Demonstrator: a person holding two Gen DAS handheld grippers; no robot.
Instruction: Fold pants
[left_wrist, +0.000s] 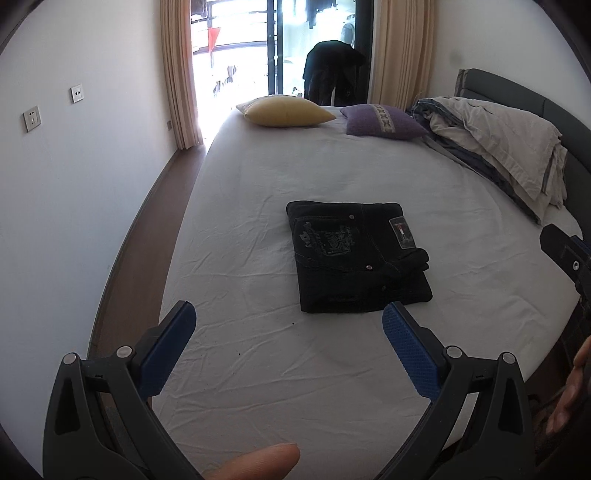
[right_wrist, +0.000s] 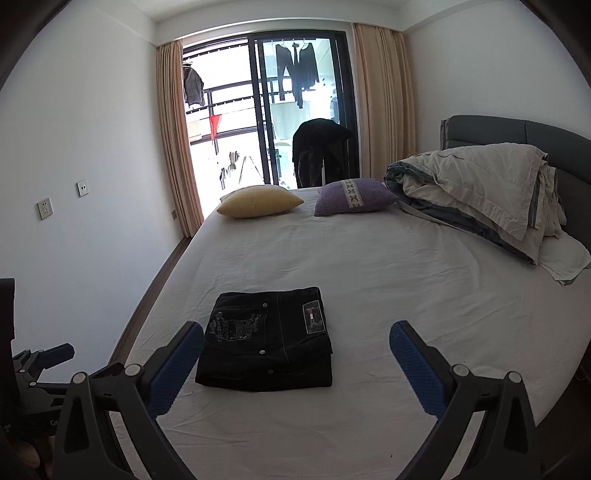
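Dark jeans (left_wrist: 354, 254) lie folded into a compact square on the white bed sheet (left_wrist: 258, 184), back pocket embroidery and a patch facing up. They also show in the right wrist view (right_wrist: 266, 339). My left gripper (left_wrist: 288, 314) is open and empty, held above the sheet just short of the jeans' near edge. My right gripper (right_wrist: 295, 332) is open and empty, its left finger (right_wrist: 173, 369) beside the jeans' left edge. The right gripper's body shows at the right edge of the left wrist view (left_wrist: 569, 254).
A yellow pillow (left_wrist: 288, 110) and a purple pillow (left_wrist: 384, 120) lie at the far end of the bed. A crumpled duvet (left_wrist: 498, 147) lies against the headboard (left_wrist: 554, 107) on the right. A wall and a floor strip (left_wrist: 147, 236) run along the left.
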